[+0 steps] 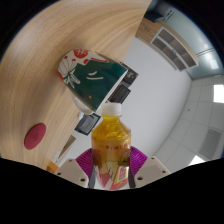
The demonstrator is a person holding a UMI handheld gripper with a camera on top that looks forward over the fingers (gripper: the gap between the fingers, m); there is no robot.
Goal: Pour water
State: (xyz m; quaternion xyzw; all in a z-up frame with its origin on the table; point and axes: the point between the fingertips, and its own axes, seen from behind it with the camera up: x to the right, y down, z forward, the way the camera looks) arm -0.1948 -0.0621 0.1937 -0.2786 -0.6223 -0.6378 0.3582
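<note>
The fingers [110,168] clench a capped bottle [110,140] of amber drink (not plainly water), lifted beside the floral mug [95,78] on the bench [40,70]; next, probably tilting it over the mug.

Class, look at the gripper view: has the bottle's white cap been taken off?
No. The clear plastic bottle of amber liquid, gripped in the tongs, still wears its white cap, just short of the green patterned mug.
</note>
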